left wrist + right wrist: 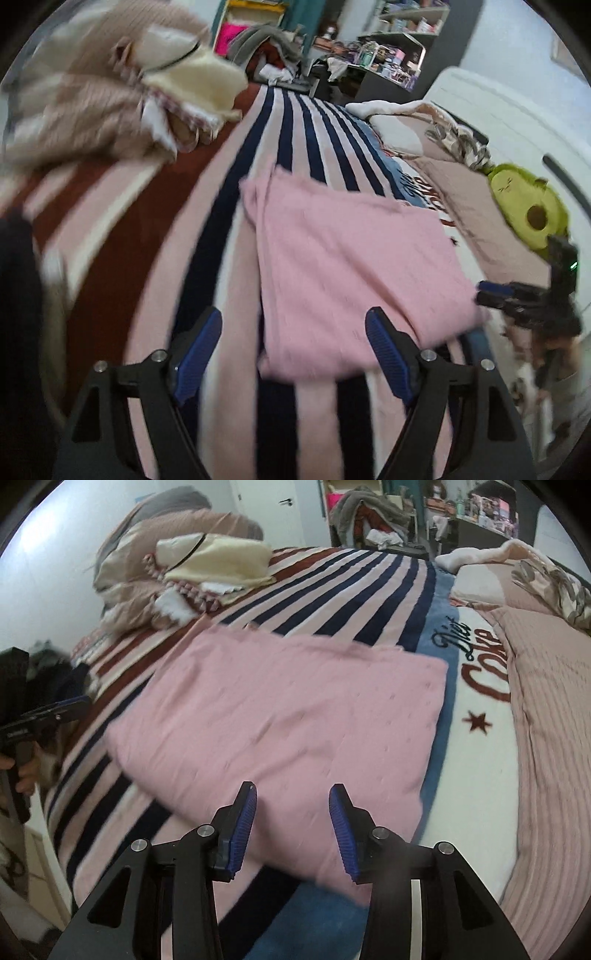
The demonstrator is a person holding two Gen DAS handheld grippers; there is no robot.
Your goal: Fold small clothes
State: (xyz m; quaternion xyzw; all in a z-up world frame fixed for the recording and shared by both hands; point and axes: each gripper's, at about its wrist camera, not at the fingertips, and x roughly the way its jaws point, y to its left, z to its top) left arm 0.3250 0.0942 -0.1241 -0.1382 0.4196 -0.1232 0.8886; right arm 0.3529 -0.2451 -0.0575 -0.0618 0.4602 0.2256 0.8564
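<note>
A pink knitted garment (351, 266) lies folded into a flat rectangle on the striped blanket (207, 236); it also shows in the right wrist view (288, 716). My left gripper (293, 325) is open and empty, just above the garment's near left corner. My right gripper (291, 797) is open and empty, hovering over the garment's near edge. The right gripper shows in the left wrist view (495, 291) at the garment's right edge. The left gripper shows at the left of the right wrist view (55, 712).
A pile of beige and cream clothes (207, 568) sits at the far left of the bed. Pillows (476, 576) and a pink ribbed cover (546, 738) lie on the right. A green avocado plush (524, 206) rests by the white headboard. Cluttered shelves (399, 40) stand behind.
</note>
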